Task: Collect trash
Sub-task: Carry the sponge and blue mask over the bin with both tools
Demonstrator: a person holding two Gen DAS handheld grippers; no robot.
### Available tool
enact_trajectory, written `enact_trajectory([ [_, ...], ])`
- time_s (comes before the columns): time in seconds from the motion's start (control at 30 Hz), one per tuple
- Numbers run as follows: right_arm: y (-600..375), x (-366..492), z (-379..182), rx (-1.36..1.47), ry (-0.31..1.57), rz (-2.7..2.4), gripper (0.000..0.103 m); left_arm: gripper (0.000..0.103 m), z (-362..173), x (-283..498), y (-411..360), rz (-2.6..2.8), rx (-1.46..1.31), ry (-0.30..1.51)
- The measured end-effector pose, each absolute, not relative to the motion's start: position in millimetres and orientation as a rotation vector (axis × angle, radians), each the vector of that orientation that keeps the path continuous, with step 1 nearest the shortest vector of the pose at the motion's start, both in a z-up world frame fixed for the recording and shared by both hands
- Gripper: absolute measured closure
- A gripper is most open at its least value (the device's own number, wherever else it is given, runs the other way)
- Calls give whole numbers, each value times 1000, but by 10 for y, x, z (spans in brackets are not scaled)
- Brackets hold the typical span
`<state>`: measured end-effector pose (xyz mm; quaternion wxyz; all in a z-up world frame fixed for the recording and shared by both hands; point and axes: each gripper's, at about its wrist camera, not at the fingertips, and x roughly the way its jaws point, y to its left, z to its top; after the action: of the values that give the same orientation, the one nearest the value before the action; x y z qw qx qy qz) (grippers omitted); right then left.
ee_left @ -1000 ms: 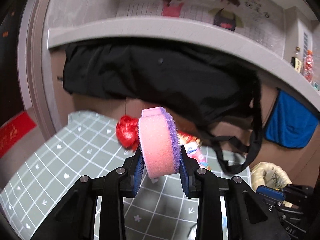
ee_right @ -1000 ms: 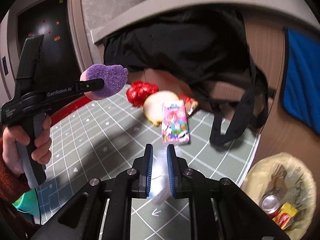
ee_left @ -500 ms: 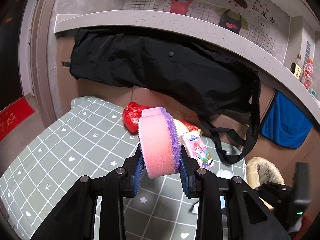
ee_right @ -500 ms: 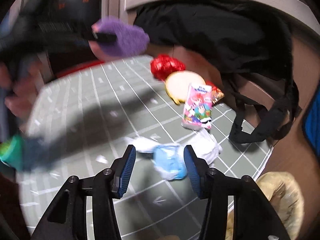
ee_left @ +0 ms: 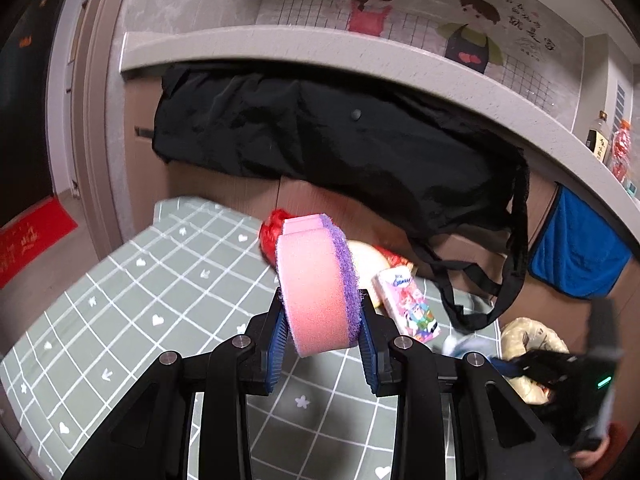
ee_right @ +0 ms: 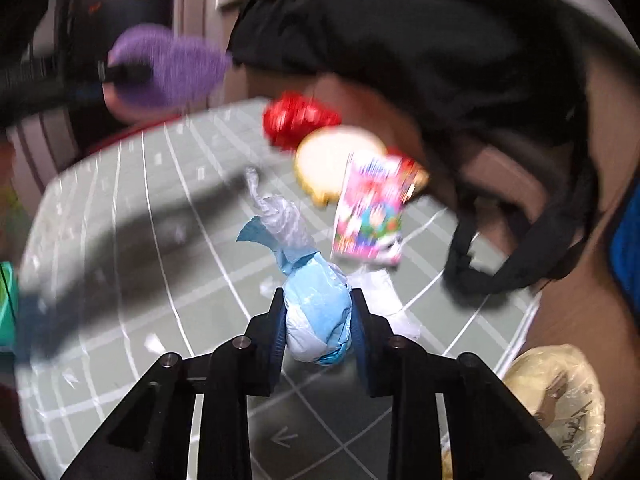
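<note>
The left gripper [ee_left: 322, 334] is holding a pink and purple sponge [ee_left: 316, 288] upright, its fingers [ee_left: 276, 340] clamped on the sponge's two flat faces. The right gripper [ee_right: 318, 330] has just been closing; its fingers [ee_right: 278, 332] are now pressing on both sides of a crumpled blue and white wrapper [ee_right: 316, 316], whose twisted clear plastic tail [ee_right: 276, 212] is sticking up beyond the fingertips.

The landmark is the grey checked mat [ee_right: 172, 260]. The wrapper is sitting over the mat's near right part. A pink printed packet [ee_right: 372, 216] is lying on the mat beyond the wrapper, slightly to its right. A pale round item [ee_right: 332, 156] and a red foil ball [ee_right: 296, 120] are lying near the mat's far edge, the packet overlapping the round item. A black bag [ee_right: 460, 80] is hanging behind the mat's far edge, its straps [ee_right: 500, 272] reaching the mat's right side. A trash bin lined with a yellowish bag [ee_right: 556, 396] is standing off the mat's near right corner. The right view is blurred.
</note>
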<state>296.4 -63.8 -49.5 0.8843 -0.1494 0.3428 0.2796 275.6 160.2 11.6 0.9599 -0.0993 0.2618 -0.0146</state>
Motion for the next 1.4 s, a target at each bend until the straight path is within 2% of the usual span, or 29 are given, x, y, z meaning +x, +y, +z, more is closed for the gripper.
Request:
enact_trajectory([
  [0.3,-932,2579,545,-101,521,633,76,70,728,2336,1051,5,-82,322],
  [0.57,-1412,2269,926,-76,419,570,76,70,1066,2153,570,-43,-47,241],
  [0.97,-2306,2102,863,-14,393,412,76,70,1049,2206,-321,-175,21,263],
  [1.4,-3127,2112,510,86,454,281,76,70,720,2473,-1183,-334,58,363],
])
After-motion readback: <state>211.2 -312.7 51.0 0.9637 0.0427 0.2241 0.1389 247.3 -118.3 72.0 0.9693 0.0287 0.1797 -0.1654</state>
